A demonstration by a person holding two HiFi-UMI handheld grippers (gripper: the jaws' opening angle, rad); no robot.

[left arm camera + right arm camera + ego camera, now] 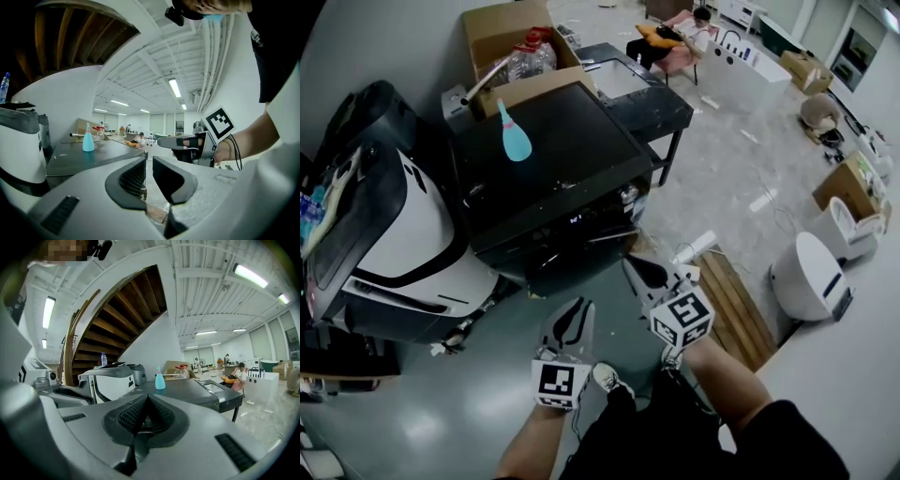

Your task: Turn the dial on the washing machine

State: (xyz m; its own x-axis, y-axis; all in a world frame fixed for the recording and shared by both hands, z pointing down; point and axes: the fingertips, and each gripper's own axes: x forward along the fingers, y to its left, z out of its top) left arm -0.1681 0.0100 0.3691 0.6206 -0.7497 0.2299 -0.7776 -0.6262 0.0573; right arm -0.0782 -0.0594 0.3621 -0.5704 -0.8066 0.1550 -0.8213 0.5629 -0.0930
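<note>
I stand on a grey floor (487, 403). The black washing machine (553, 159) sits ahead of me with its flat top facing up and its control panel (572, 223) running along the near front edge. A big white-and-black appliance (412, 234) stands against its left side, and an open cardboard box (502, 28) sits behind it.

Both my tools are held in the air short of the panel, touching nothing. My right tool (636, 265) is the nearer to the machine, off its front right corner, and is clenched tight and empty. My left tool (572, 307) hangs lower and further back. Its jaws stand a narrow slit apart with nothing between them.

A teal spray bottle (515, 136) stands upright on the machine's top. The dial would be on that front panel. A small round shape (628, 196) near its right end may be it, but it is too small to be sure.
</note>
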